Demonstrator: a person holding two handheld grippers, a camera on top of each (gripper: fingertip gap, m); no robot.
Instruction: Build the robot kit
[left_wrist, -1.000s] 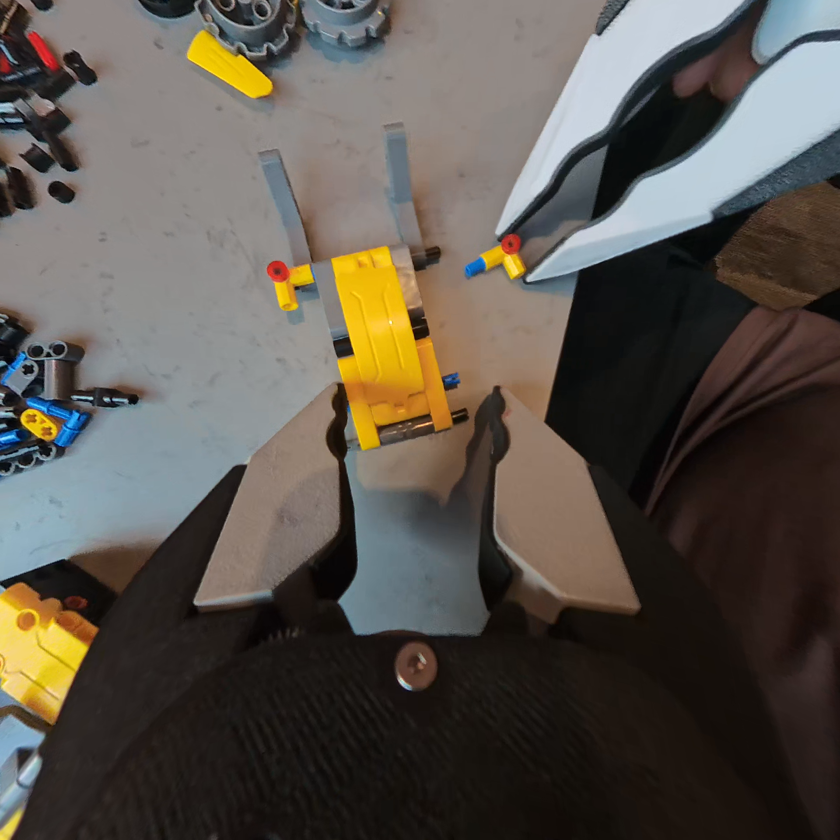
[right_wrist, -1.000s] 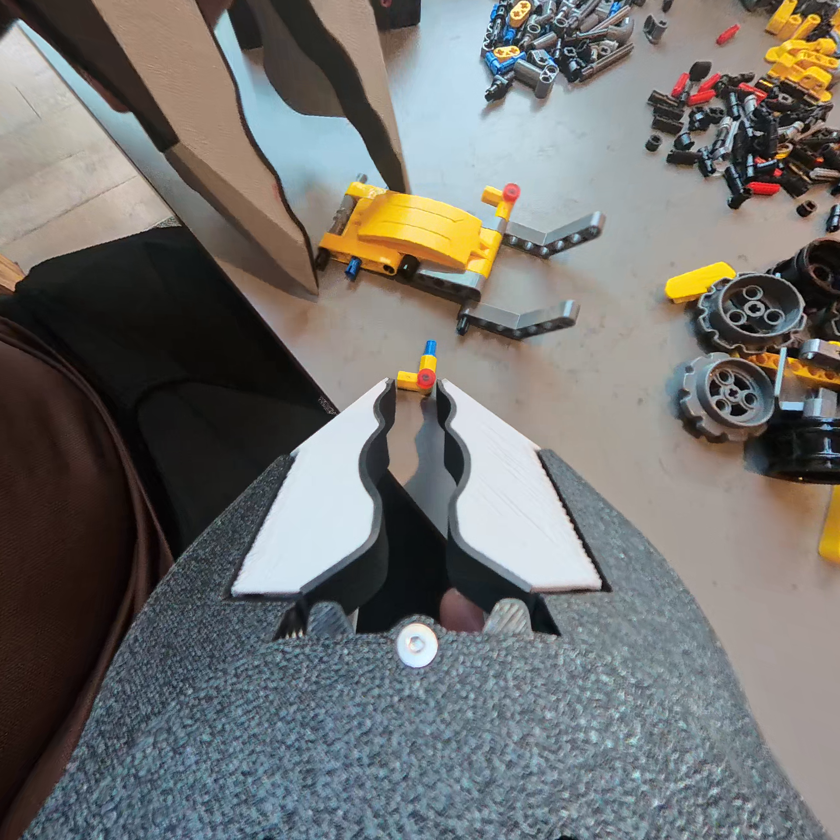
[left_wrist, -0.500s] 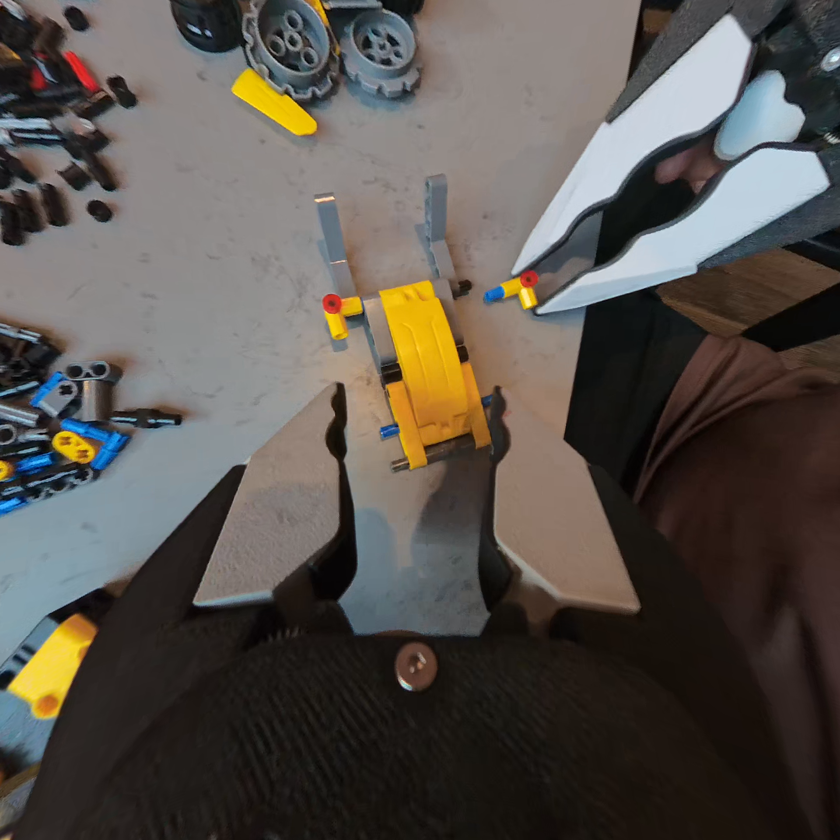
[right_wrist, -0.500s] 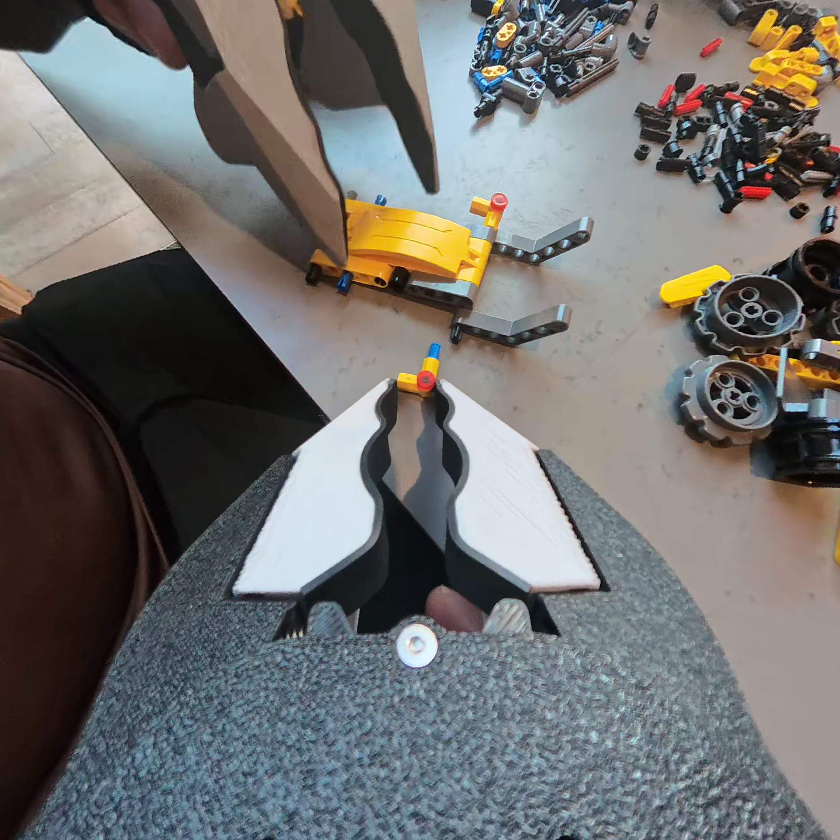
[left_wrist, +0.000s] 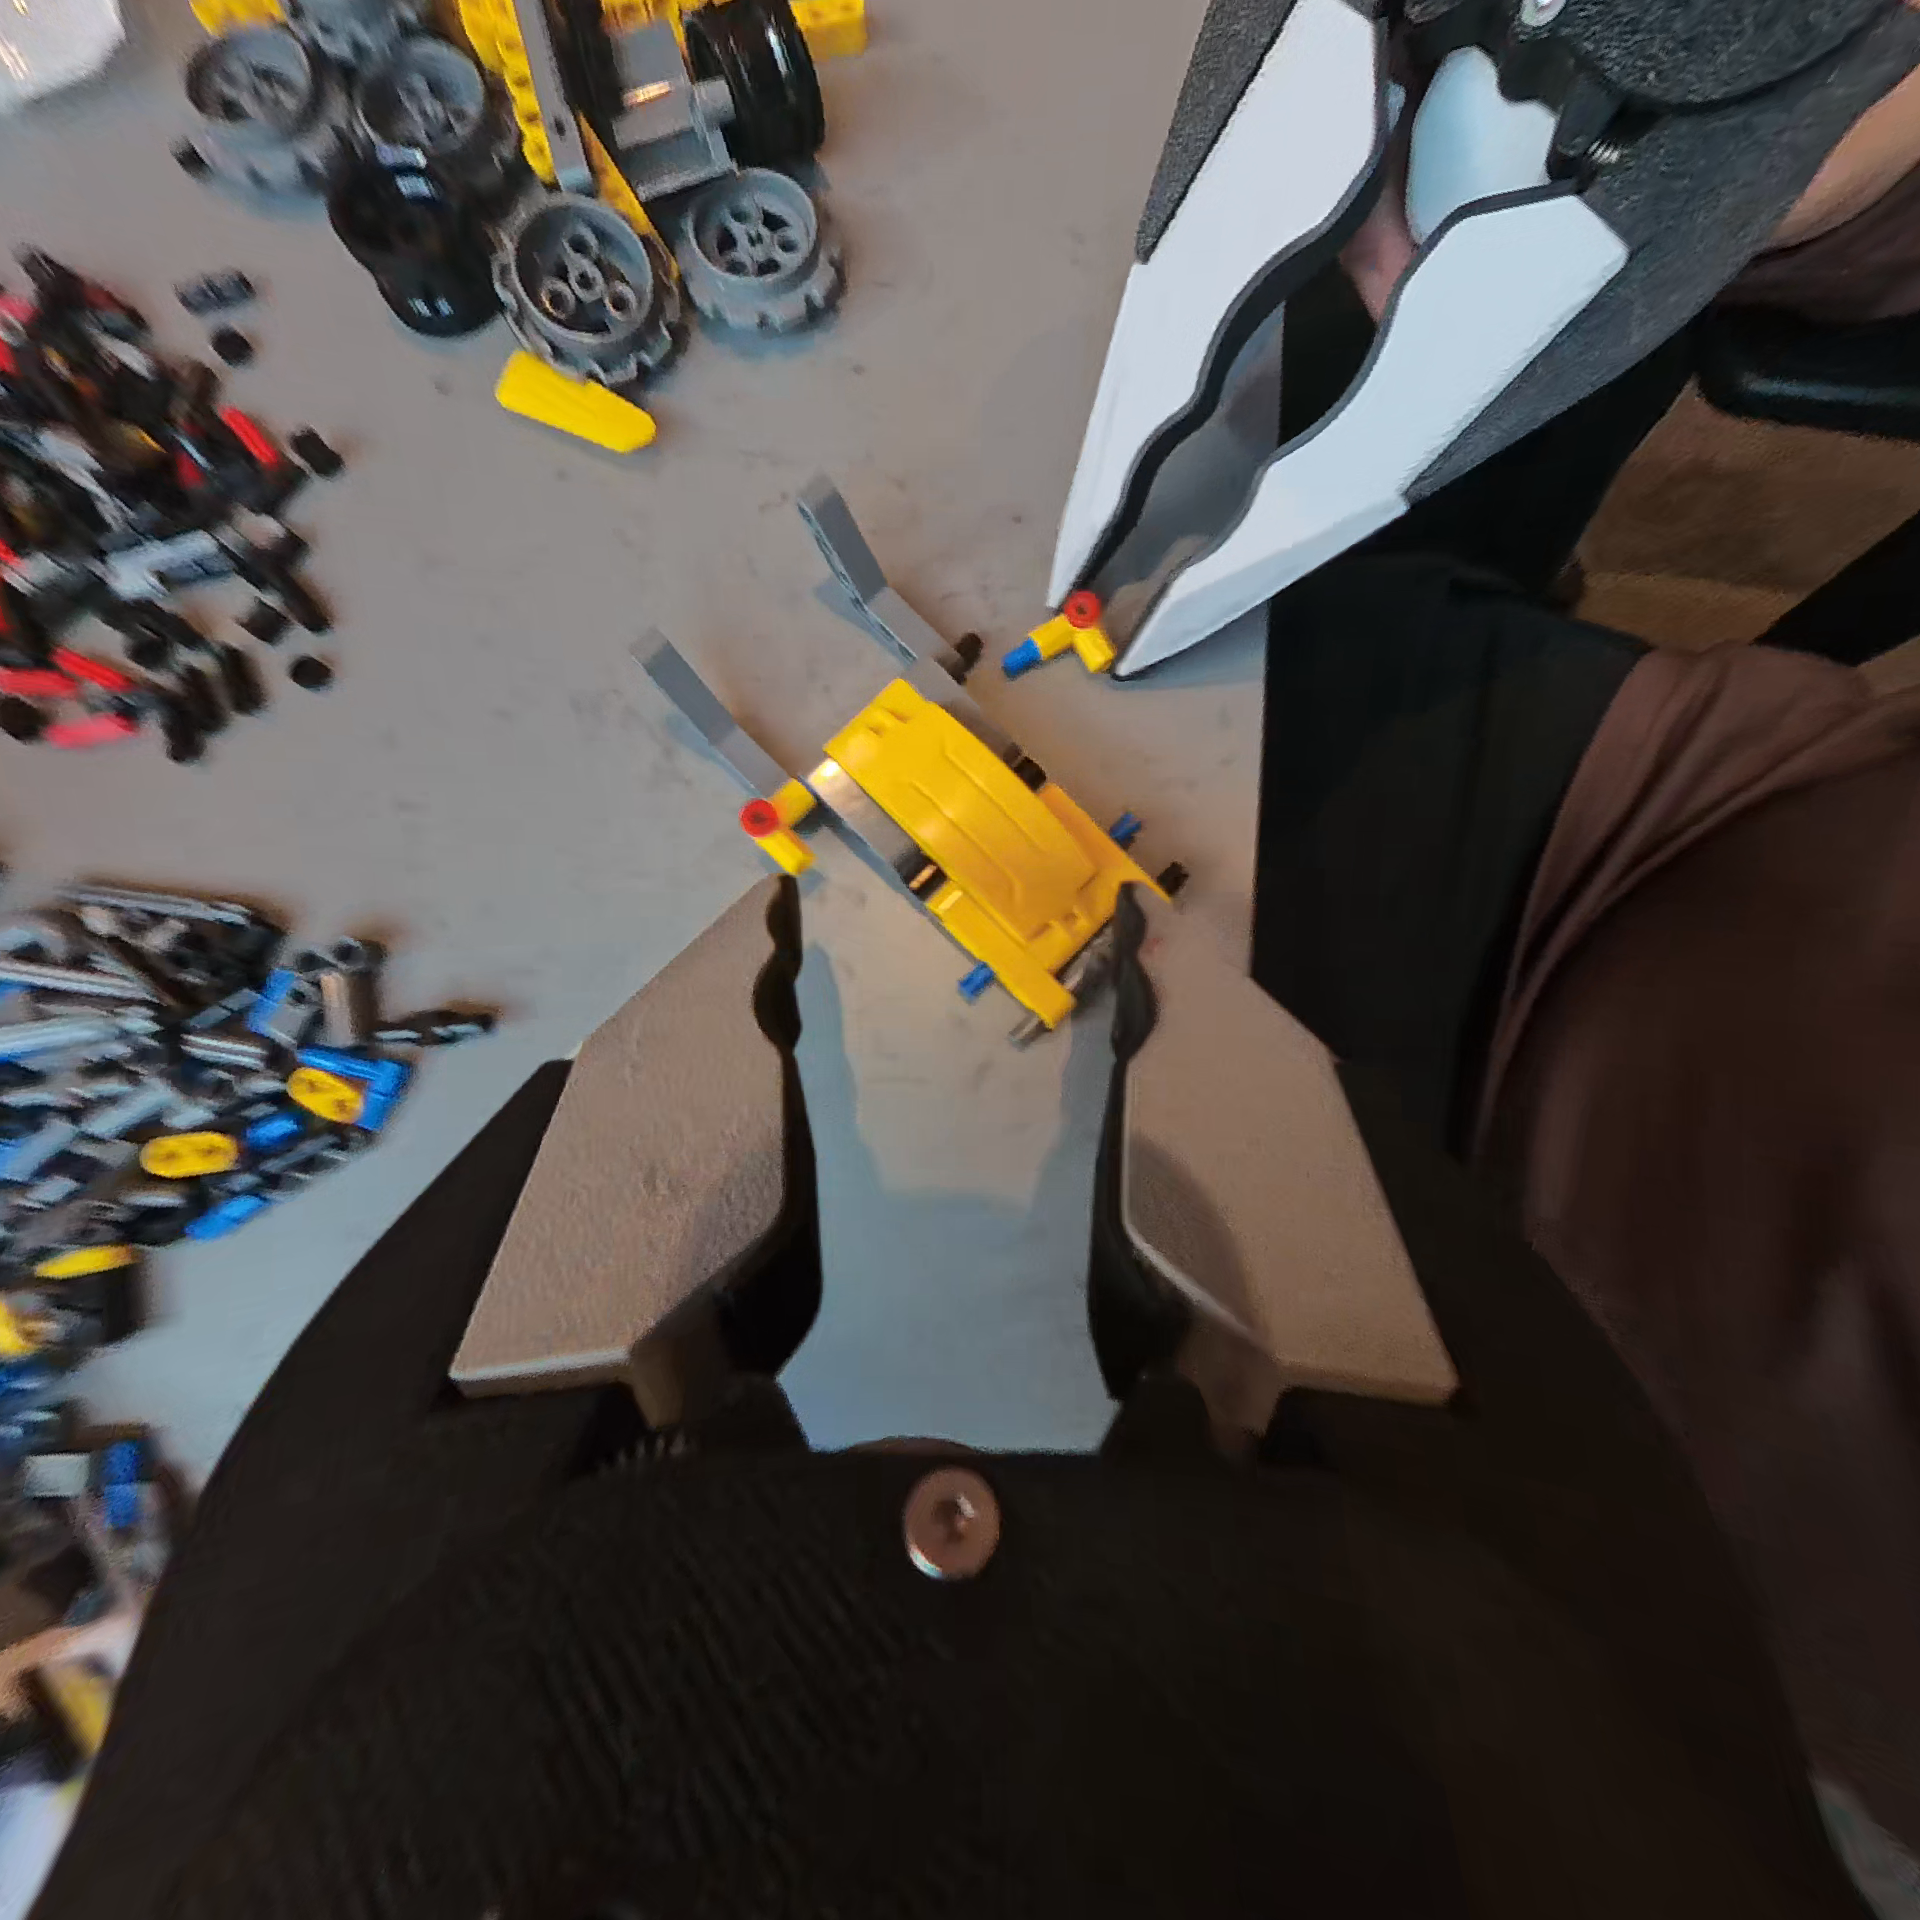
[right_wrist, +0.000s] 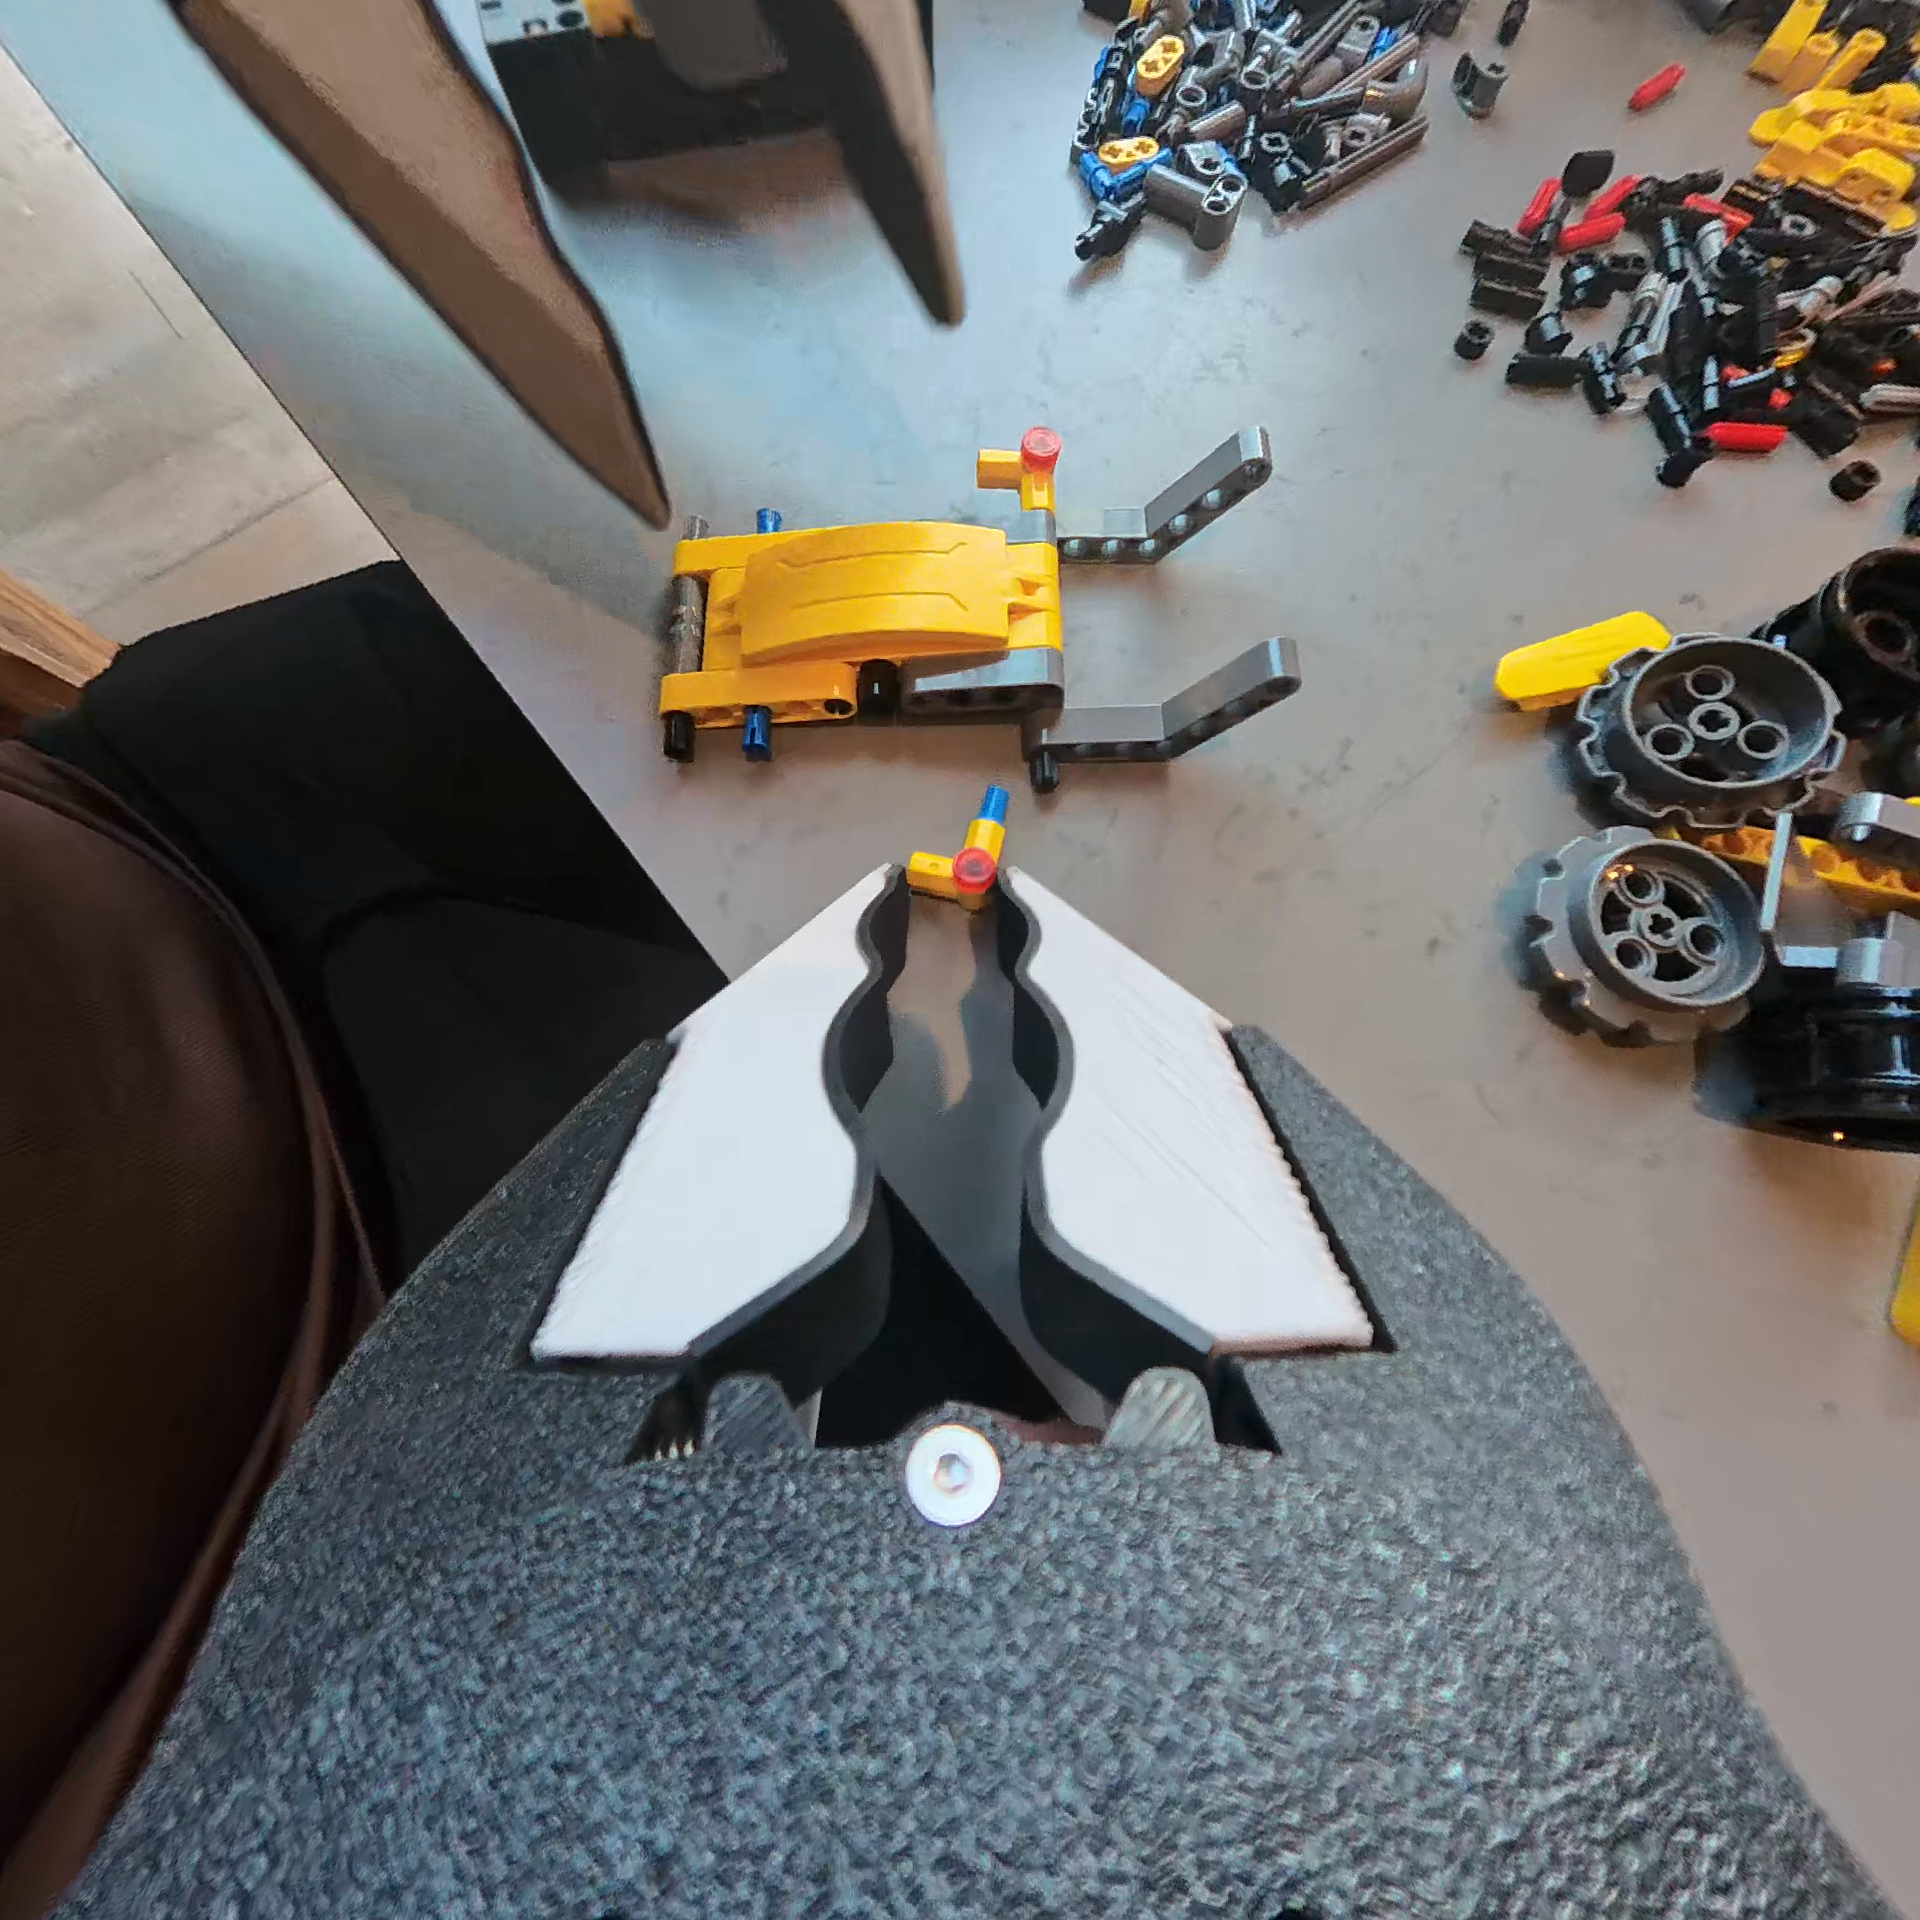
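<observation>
Grey table (right_wrist: 1351, 1195) bears a yellow assembly (right_wrist: 873, 613). Left gripper (left_wrist: 951, 914) gapes beside it; right gripper (right_wrist: 948, 883) pinches a small yellow connector (right_wrist: 961, 857).

Glossy plastic yellow assembly (right_wrist: 873, 613) on smooth matt table (right_wrist: 1351, 1195).

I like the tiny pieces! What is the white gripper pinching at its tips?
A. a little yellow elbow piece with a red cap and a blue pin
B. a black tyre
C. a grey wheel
A: the right gripper has its fingers closed on the little yellow elbow piece with a red cap and a blue pin.
</observation>
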